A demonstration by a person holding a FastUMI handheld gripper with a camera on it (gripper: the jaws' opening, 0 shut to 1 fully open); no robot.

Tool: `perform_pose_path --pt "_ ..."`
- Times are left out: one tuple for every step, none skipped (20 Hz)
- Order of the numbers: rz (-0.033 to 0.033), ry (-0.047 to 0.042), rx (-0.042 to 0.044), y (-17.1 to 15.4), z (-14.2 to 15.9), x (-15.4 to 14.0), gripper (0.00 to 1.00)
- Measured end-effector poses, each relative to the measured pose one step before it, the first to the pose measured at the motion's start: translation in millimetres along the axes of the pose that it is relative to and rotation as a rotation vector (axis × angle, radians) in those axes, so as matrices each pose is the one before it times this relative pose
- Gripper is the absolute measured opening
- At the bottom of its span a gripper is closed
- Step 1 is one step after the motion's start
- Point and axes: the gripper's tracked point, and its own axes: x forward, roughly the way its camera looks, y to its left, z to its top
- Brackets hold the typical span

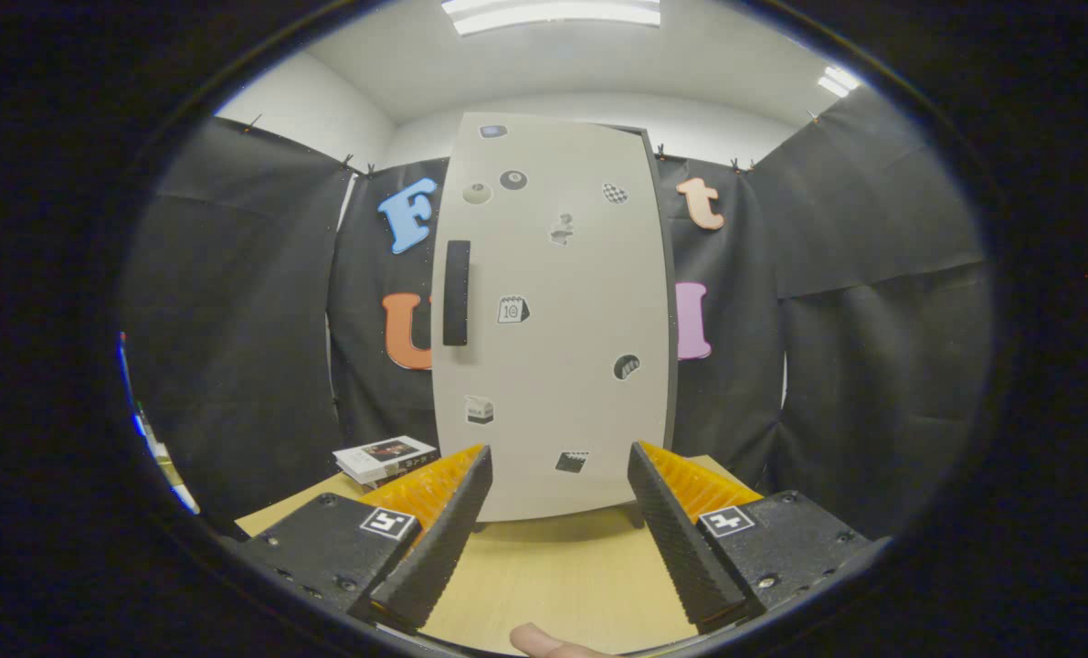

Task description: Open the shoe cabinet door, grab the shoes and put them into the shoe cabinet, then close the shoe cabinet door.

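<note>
Item: shoe cabinet (pixel 553 366). We find it standing upright on the tabletop (pixel 544 576), dead ahead of the gripper (pixel 557 525) at twelve o'clock, beyond the fingertips and apart from them. Its pale door (pixel 562 274) faces us and lies flush with the body, so it is closed. That fits either end of the job, with the shoes yet to go in or already shut inside, and we cannot tell which.

Item: door handle (pixel 456 292). A dark bar, long axis vertical, set near the door's left edge at about eleven o'clock from the gripper, well above the level of the fingers. We judge the hinge to be on the opposite side, at one o'clock. Any pull on the door would turn on this offset: up and to the left.

Item: stickers (pixel 512 310). Small, scattered over the door face.

Item: books (pixel 385 458). A small stack on the tabletop at ten o'clock, just left of the cabinet's foot.

Item: gripper. Released, the fingers spread wide with nothing between them, held low and level over the tabletop and pointed squarely at the cabinet's lower half.

Item: fingertip (pixel 544 642). Part of the person's hand, at six o'clock, behind the gripper.

Item: shoes. We see none among these things.
</note>
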Motion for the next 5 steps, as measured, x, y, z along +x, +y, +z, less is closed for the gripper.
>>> perform_pose_path --pt "0.00391 -0.00531 -0.00261 1.16 2.03 -1.81 0.98" --pt "0.00537 -0.00394 -0.00353 1.3 1.02 -2.63 0.98" --pt "0.0079 -0.00445 -0.00365 1.67 1.57 -1.84 0.98" --pt "0.00542 -0.00517 -0.00226 0.83 1.35 -1.41 0.98" --pt "0.00178 -0.00498 -0.00215 0.43 1.31 -2.29 0.98"
